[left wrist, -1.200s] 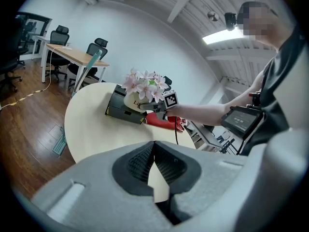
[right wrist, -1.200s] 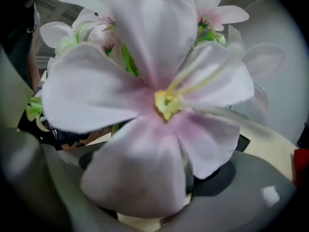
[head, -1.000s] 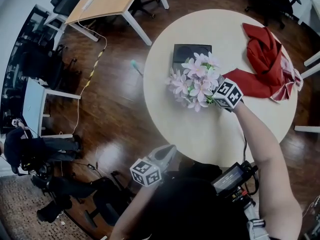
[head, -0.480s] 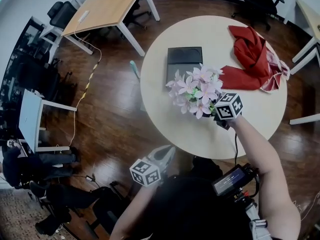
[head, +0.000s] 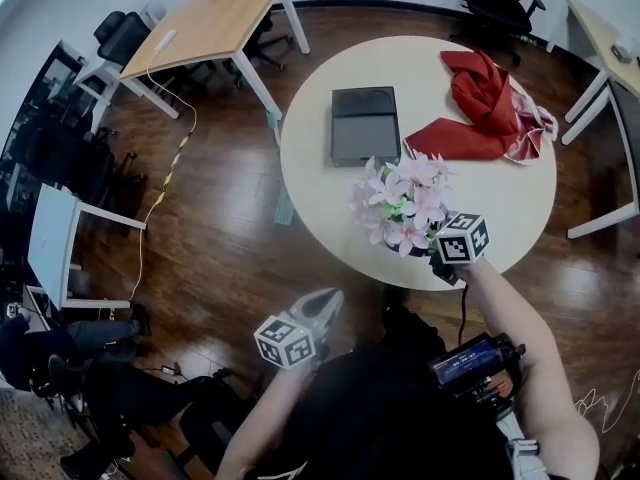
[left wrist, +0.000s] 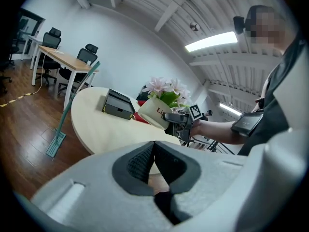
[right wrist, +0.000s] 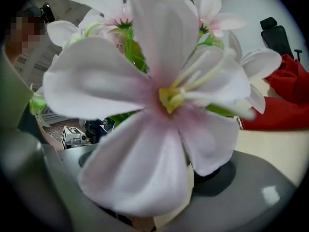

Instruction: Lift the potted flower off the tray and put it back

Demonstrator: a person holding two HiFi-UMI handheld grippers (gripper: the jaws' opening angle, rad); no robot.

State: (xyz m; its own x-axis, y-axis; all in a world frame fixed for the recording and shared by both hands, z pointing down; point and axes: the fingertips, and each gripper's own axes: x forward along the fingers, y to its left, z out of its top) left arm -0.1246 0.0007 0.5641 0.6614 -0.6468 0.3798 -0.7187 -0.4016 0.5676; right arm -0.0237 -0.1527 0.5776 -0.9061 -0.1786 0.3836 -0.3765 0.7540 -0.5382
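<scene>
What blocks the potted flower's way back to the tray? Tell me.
Nothing visible. Only bare table lies between the lifted potted flower and the tray; the red cloth lies to the tray's right, off that path.

The round table (head: 500, 198) has a smooth, matt cream top, and the floor (head: 220, 218) is glossy dark wood boards. The tray (head: 364, 125) looks dark, smooth and faintly shiny. The red cloth (head: 480, 98) is soft and creased. The potted flower (head: 405, 203) has satiny pale-pink petals and a smooth cream pot (left wrist: 153, 112). The left gripper (left wrist: 154, 151) is matt grey plastic with ribbed dark pads (left wrist: 137, 166).
</scene>
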